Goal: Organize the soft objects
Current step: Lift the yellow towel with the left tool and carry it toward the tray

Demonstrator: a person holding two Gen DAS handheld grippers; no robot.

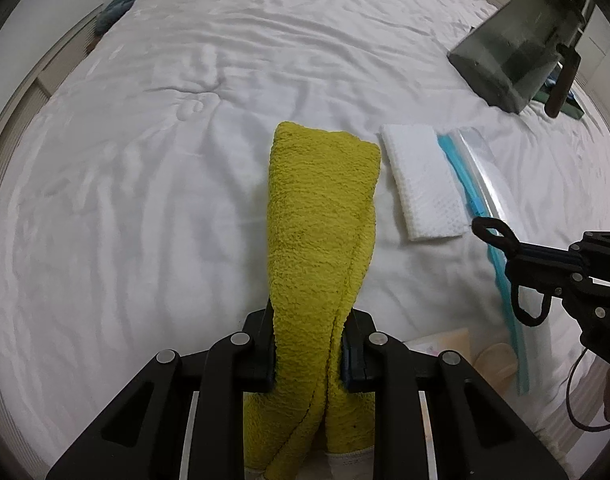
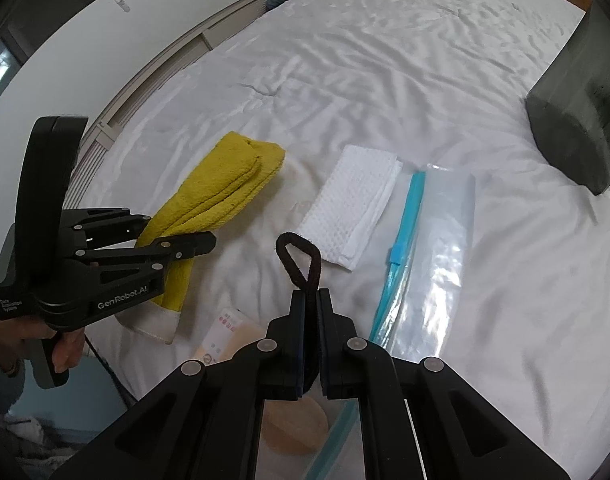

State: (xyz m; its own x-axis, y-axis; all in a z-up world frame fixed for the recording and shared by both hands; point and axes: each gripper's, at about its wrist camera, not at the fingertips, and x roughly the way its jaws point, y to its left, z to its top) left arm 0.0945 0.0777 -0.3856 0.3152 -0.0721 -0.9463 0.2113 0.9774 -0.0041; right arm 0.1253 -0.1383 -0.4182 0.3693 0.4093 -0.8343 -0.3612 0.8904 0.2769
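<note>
Left wrist view: we see the left gripper (image 1: 309, 344) clamped on a yellow towel (image 1: 321, 216). Its 2 jaws press the folded cloth from both sides. The near end of the towel hangs between and below the jaws, and the far end rests on the white bed (image 1: 145, 160), near the middle of the bed.

Just right of the towel lies a folded white cloth (image 1: 421, 184), flat on the bed and apart from the towel. Beside the cloth, toward the right edge of the bed, lies a clear bag (image 1: 501, 200) with a blue zip strip (image 1: 465, 184). A dark grey box (image 1: 517, 52) sits tilted near the far right corner of the bed.

Right wrist view: we see the right gripper (image 2: 313, 300) closed on a black loop (image 2: 299, 256). The loop stands up past the fingertips, and its lower part is pinched between the 2 jaws. The gripper is above the near end of the bag, with the cloth just beyond the loop. A hand (image 2: 65, 354) holds the handle of the left gripper at the left of this view. We cannot tell what the loop belongs to.
</note>
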